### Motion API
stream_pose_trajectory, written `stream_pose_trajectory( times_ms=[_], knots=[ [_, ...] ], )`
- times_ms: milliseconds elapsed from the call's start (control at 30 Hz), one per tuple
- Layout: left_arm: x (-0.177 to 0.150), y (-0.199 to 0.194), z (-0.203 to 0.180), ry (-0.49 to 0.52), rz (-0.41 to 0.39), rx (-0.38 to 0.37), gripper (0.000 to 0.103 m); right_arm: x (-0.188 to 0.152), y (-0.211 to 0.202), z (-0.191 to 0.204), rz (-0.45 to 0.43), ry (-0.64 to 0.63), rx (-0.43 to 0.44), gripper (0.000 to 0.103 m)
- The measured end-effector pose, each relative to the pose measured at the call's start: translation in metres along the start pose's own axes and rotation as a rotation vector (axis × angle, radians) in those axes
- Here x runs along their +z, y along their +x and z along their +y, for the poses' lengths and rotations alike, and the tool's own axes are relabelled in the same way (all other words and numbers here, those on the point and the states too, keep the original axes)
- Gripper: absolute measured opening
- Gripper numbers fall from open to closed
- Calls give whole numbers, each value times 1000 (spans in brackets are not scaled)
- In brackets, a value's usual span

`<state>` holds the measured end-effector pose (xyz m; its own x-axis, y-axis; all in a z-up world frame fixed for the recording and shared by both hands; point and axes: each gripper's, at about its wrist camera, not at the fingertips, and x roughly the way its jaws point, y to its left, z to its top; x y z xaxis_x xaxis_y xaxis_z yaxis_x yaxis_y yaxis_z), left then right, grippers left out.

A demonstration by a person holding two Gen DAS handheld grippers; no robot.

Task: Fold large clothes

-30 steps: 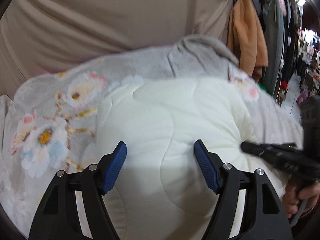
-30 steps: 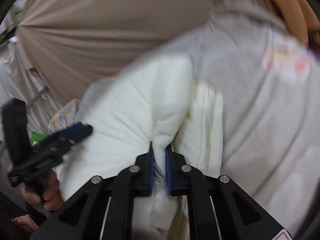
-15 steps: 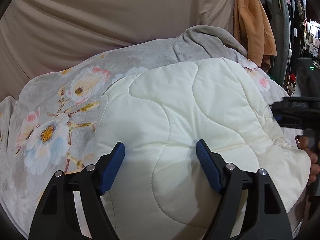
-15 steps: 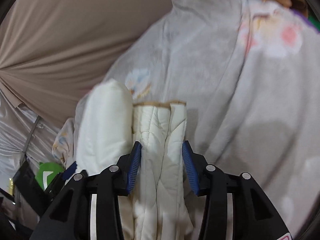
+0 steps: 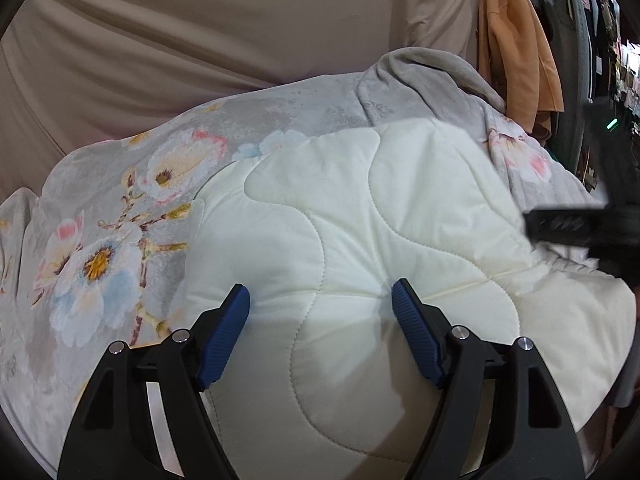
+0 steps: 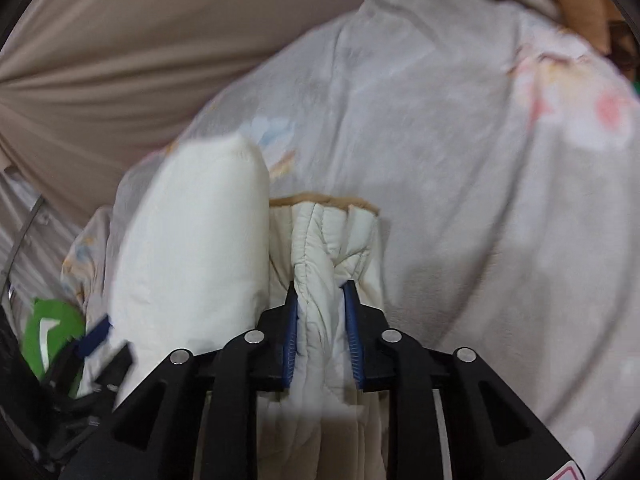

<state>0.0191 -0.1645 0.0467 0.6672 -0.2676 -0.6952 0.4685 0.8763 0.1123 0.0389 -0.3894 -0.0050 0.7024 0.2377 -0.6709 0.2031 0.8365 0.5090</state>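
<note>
A cream quilted garment (image 5: 360, 208) lies folded on a grey floral blanket (image 5: 120, 240). My left gripper (image 5: 320, 290) stands open wide, and its blue pads (image 5: 228, 332) rest against the puffy top on either side of a bulge. In the right wrist view the garment's folded bulk (image 6: 192, 240) lies to the left and its stacked, tan-trimmed edges (image 6: 324, 232) lie ahead. My right gripper (image 6: 320, 287) is closing, with a bunched strip of those edges pinched between its pads. The right gripper (image 5: 568, 224) shows as a blurred black shape at the garment's right side.
A beige draped cloth (image 5: 240, 40) hangs behind the bed. At the far right an orange garment (image 5: 516, 40) hangs among other clothes. A green object (image 6: 48, 332) lies low at the left, beside the blurred left gripper (image 6: 96, 340). The blanket (image 6: 460, 160) stretches away to the right.
My right gripper let go of its first pinch, opened around the stacked edges and has closed on them. The garment has spread flatter. The left gripper has barely moved.
</note>
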Motion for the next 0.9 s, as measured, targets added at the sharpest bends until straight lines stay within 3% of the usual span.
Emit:
stream_pose_trajectory(
  times_ms=[100,200,300,400,433,567,667,900],
  knots=[
    [-1,-2,-1,5,-10,6,72,-22,-60,23,-154,-33,60,24],
    [0,-1,0,1,-7,3,72,-53,-95,50,-200,-117,126,24],
    [0,-1,0,6,-9,7,72,-76,-93,70,-132,-177,169,24],
    [-1,-3,-2,6,-9,-2,72,-88,-64,58,-100,-190,-24,7],
    [-2,-4,-3,9,-8,-6,72,-90,-56,48,-87,-176,-37,0],
    [-8,-18,-7,25,-15,-24,72,-95,-33,6,-43,-55,71,0],
    [-15,-36,7,-16,-14,-64,72,-94,-32,-8,-26,-6,134,0],
    [-42,-48,62,-139,54,-49,77,-90,-58,18,-45,-72,91,1]
  ],
)
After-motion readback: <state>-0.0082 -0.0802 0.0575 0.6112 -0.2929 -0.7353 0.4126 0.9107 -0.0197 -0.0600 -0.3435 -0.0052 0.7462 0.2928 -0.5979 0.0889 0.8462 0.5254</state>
